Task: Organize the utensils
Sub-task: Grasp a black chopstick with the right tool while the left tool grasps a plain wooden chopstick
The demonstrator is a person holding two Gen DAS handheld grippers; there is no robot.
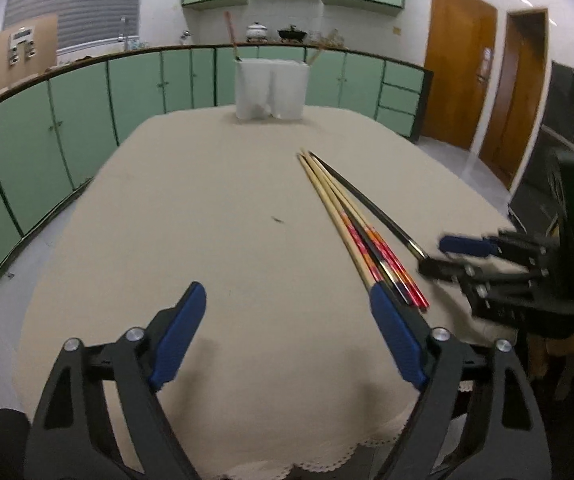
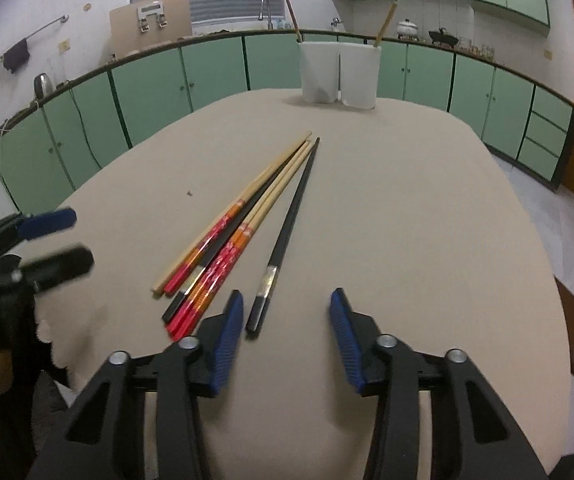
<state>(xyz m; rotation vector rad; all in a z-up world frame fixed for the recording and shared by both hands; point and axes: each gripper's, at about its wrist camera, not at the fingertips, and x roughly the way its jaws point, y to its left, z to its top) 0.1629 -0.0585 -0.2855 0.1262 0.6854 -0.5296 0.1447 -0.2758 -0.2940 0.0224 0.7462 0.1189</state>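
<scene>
Right tongs (image 2: 287,328) gaping beside chopsticks (image 2: 223,248) (holder (image 2: 339,76) far).

a table (image 2: 407,220) under a beige cloth (image 1: 207,220) with a scalloped lace hem carries everything. a bundle of chopsticks (image 2: 231,236) lies near the middle, one black chopstick (image 2: 287,232) just beside it. a white two-part holder (image 2: 339,76) stands at the far edge.

Looking down and forward from each gripper, close over the beige cloth-covered table (image 1: 215,208), both seeing the loose bunch of wooden and black chopsticks (image 2: 243,224), white twin-cup holder (image 1: 271,89) at 12 o'clock.
</scene>
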